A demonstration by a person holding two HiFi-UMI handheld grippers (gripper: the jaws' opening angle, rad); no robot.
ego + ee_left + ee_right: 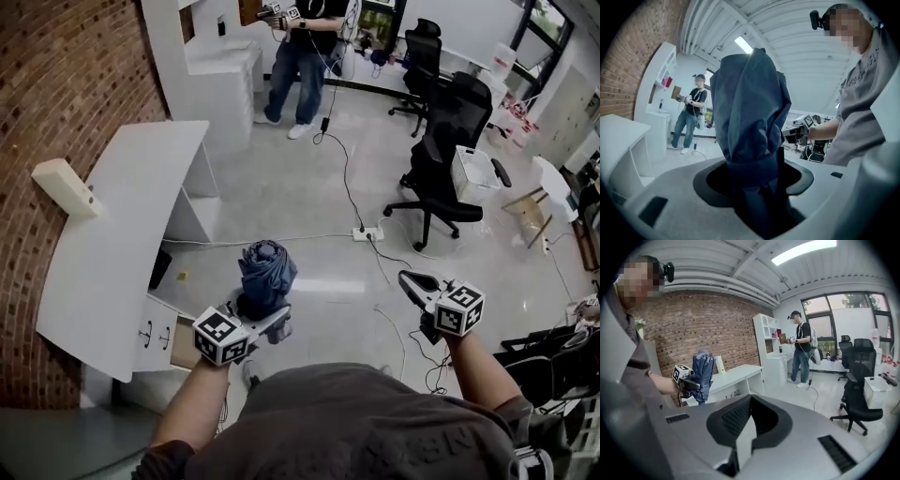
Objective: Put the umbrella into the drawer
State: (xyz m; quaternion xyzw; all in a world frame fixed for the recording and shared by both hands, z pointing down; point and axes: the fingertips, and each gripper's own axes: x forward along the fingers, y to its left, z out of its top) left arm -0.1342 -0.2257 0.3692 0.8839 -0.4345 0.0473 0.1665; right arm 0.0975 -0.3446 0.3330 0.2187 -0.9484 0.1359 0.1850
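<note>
Umbrella [265, 272], folded and dark blue, stands upright in my left claw [264, 314], whose jaws are clenched around its lower part; the bunched fabric rises well above them. My right claw [410, 278] is at three o'clock of it, well apart, its jaws together on nothing.

At nine o'clock of the left claw are the white drawer fronts [155, 333] under the near end of the desk [122, 216]; I cannot tell whether one is pulled out. The desk's long curved edge runs from there toward eleven o'clock, with the brick wall [56, 75] behind it.

Bare floor lies open at twelve o'clock. A power strip [367, 232] and its cable [342, 159] cross it toward one o'clock. Black office chairs [441, 173] crowd two o'clock. Another person [300, 56] stands far off at twelve.
</note>
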